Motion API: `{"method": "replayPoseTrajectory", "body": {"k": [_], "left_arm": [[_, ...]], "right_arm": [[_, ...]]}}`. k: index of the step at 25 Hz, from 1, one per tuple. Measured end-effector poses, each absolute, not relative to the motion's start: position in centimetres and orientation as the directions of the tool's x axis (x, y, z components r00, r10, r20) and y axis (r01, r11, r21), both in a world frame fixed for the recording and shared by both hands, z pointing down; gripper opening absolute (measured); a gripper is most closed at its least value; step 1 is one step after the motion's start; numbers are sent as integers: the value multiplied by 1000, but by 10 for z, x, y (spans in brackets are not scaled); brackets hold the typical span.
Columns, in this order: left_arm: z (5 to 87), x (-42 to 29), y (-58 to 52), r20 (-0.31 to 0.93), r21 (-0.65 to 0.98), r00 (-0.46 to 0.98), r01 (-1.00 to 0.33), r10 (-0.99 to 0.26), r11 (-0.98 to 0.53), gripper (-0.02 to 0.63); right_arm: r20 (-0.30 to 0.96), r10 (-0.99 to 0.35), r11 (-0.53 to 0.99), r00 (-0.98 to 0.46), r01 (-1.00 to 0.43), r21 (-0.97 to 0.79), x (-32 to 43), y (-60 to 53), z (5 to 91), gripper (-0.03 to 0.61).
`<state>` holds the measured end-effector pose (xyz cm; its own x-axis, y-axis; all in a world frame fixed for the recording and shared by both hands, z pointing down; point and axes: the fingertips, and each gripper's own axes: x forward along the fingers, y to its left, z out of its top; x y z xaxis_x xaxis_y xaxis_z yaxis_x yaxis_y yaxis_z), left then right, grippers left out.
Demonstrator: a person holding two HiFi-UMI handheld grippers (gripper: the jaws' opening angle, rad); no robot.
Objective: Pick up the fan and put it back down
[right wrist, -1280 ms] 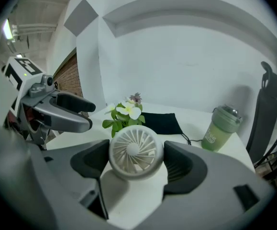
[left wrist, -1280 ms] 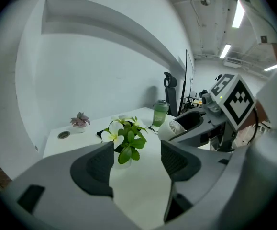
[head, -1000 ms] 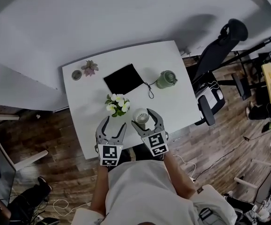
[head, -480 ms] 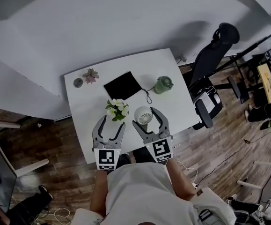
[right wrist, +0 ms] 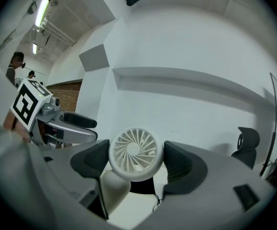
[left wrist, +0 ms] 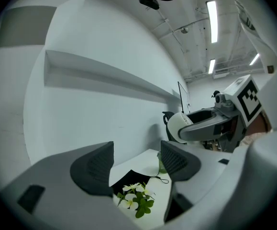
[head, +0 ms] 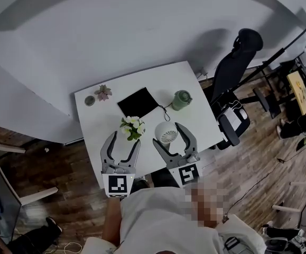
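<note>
A small white round fan [head: 167, 135] sits between the jaws of my right gripper [head: 168, 136], which is shut on it and holds it up off the white table [head: 92, 120]. In the right gripper view the fan's grille [right wrist: 136, 153] faces the camera, pinched at both sides by the dark pads [right wrist: 92, 160], with its base hanging below. My left gripper [head: 120, 144] hovers beside it to the left, open and empty. From the left gripper view, the fan [left wrist: 178, 126] shows at the right, high against the wall, beyond my open left gripper [left wrist: 136, 163].
On the table stand a white flower plant [head: 132, 126], a black pouch [head: 138, 101] with a cord, a green teapot [head: 181, 99], a small dish [head: 90, 100] and a dried leaf ornament [head: 103, 93]. A black office chair [head: 236, 65] stands at the table's right end.
My right gripper has risen with the fan in it, which now looks larger and higher over the table. The left gripper stays open alongside.
</note>
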<state>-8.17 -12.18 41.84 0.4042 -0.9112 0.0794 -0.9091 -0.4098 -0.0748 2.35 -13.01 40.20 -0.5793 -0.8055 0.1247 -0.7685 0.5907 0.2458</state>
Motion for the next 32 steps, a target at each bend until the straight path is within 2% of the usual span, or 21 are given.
{"method": "replayPoseTrajectory", "body": {"k": [5, 12, 32], "left_arm": [[399, -82, -118, 41, -79, 404, -911, -914, -406, 305], [400, -81, -117, 41, -87, 407, -908, -912, -409, 304], [508, -71, -142, 297, -26, 384, -912, -874, -409, 304]], "right_arm": [[71, -815, 574, -575, -784, 238, 27, -123, 383, 359], [101, -812, 579, -574, -774, 255, 29, -122, 390, 359], [436, -696, 675, -570, -727, 127, 41, -151, 526, 359]]}}
